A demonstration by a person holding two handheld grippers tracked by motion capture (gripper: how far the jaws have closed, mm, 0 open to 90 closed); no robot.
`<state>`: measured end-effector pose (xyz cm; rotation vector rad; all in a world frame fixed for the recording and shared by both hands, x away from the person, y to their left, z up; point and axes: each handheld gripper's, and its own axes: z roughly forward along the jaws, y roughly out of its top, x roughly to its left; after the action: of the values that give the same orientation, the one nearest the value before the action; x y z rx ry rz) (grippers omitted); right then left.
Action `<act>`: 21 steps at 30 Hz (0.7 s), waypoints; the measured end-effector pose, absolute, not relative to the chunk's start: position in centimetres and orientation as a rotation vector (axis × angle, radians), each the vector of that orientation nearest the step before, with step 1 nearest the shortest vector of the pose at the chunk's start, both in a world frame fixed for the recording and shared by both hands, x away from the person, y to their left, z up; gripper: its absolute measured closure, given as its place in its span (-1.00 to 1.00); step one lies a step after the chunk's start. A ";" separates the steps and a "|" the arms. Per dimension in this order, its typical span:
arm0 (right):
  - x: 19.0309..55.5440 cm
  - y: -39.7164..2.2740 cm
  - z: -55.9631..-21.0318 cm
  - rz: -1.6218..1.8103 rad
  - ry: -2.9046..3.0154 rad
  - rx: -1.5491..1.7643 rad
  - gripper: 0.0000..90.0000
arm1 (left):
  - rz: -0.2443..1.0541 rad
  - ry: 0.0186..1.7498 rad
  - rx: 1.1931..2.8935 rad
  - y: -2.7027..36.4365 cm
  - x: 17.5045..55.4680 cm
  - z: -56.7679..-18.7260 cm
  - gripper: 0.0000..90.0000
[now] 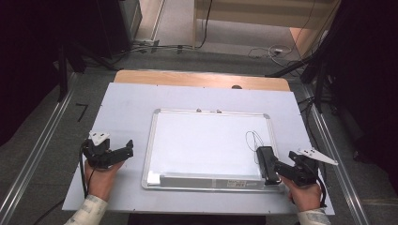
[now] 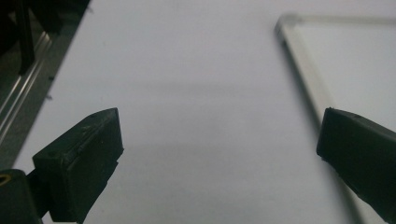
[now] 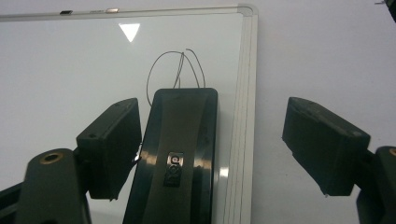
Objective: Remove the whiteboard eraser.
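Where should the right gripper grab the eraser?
Across its long sides, near the middle, coming from its near end. The eraser lies flat on the whiteboard, lengthwise between the open jaws of the right gripper; it looks narrow enough to fit.

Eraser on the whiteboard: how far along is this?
Done: nothing evident; the pen scribble is unwiped on the whiteboard. In hand: right gripper straddles the black eraser, jaws open, one pad at its side, no clamp. Left gripper open over the mat. Left: likely grip and wipe.

left gripper [image 1: 123, 149] fingers spread, right gripper [image 1: 276, 165] fingers spread, low
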<state>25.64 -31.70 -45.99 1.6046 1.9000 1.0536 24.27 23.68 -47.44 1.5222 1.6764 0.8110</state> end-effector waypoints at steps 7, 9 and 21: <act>25.7 -31.7 -46.1 1.039 1.896 1.606 -0.60 | 0.832 1.681 1.451 23.7 23.2 -47.0 -0.96; 25.7 -31.7 -46.2 1.031 1.900 1.594 -0.60 | 0.810 1.684 1.464 23.7 23.2 -47.1 -0.96; 25.8 -30.5 -46.4 0.982 1.947 1.577 -0.60 | 0.795 1.694 1.466 23.9 23.2 -47.3 -0.96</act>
<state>25.79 -30.51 -46.43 1.5765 1.9471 0.9815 23.23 23.88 -47.32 1.4662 1.6936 0.7953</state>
